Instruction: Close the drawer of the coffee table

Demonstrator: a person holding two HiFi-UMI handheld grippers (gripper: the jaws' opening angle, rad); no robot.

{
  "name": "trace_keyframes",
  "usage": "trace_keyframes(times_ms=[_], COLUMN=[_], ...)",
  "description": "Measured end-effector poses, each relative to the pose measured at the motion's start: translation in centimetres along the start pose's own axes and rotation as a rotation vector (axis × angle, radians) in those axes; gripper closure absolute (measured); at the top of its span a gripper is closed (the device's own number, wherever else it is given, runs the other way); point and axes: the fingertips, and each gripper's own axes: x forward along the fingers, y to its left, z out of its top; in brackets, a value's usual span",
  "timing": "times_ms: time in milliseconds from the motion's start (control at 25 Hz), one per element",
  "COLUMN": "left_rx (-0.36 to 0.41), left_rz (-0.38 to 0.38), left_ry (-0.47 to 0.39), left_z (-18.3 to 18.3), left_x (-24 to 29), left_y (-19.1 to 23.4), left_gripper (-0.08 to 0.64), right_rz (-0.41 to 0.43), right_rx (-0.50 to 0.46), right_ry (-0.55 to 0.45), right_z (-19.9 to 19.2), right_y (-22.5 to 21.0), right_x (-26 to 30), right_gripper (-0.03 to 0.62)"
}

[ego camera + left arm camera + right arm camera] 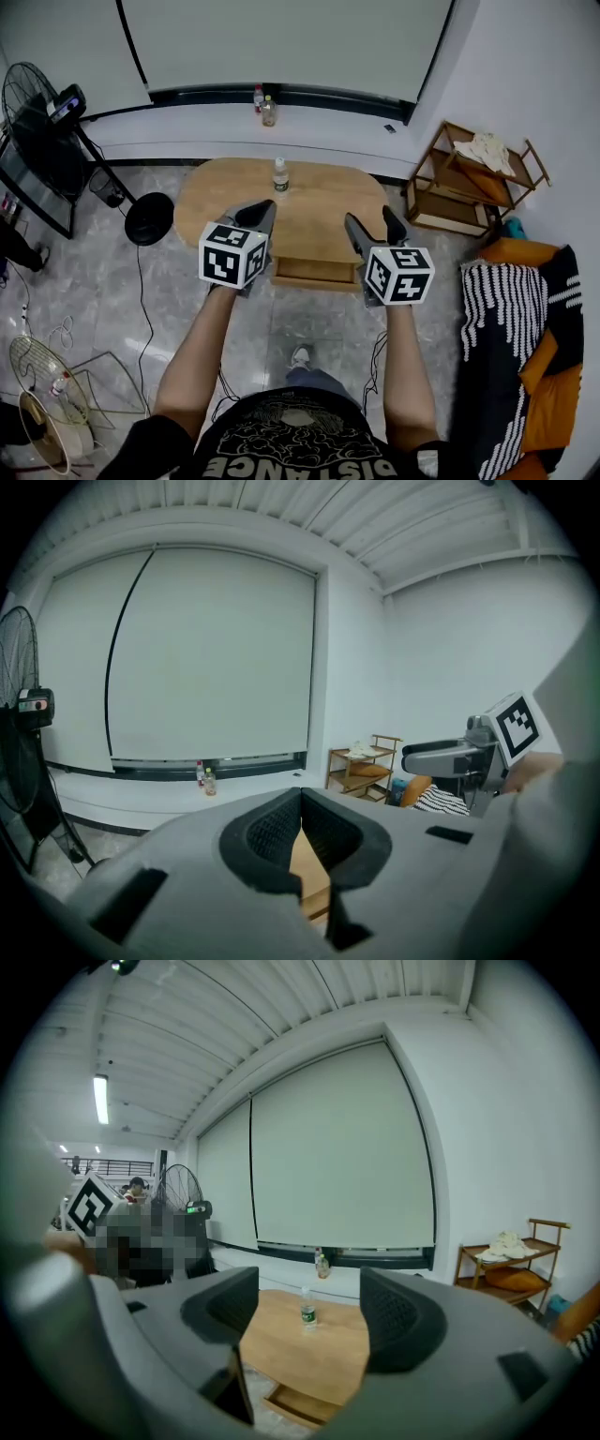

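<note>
The oval wooden coffee table (319,202) stands ahead of me with its drawer (314,272) pulled out from the near side. The left gripper (261,217) hovers over the table's near left edge, above the drawer's left end. Its jaws are shut with nothing between them (302,808). My right gripper (373,227) hangs above the drawer's right end, open and empty (309,1309). Neither gripper touches the drawer. In the right gripper view the drawer (298,1406) shows below the tabletop. A clear bottle (279,175) stands on the table's far side.
A standing fan (37,108) with a round base (150,217) is at the left, with cables across the floor. A wooden shelf (469,183) and a sofa with a striped blanket (506,328) fill the right. Two bottles (263,105) sit on the window ledge.
</note>
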Motion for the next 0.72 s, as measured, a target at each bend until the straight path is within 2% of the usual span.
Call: trace_keyframes(times_ms=[200, 520, 720], left_rx=[0.02, 0.011, 0.021], left_rz=[-0.021, -0.021, -0.017], left_ry=[0.009, 0.026, -0.002], left_z=[-1.5, -6.8, -10.2], left_x=[0.7, 1.4, 2.9], left_y=[-0.6, 0.0, 1.0], left_gripper=[0.558, 0.557, 0.557], right_rz=[-0.009, -0.016, -0.015], right_rx=[0.014, 0.025, 0.021], right_ry=[-0.002, -0.004, -0.024], right_z=[-1.5, -5.7, -9.5], right_y=[-0.3, -0.2, -0.3], right_x=[0.6, 1.7, 3.5], right_gripper=[0.268, 0.268, 0.268])
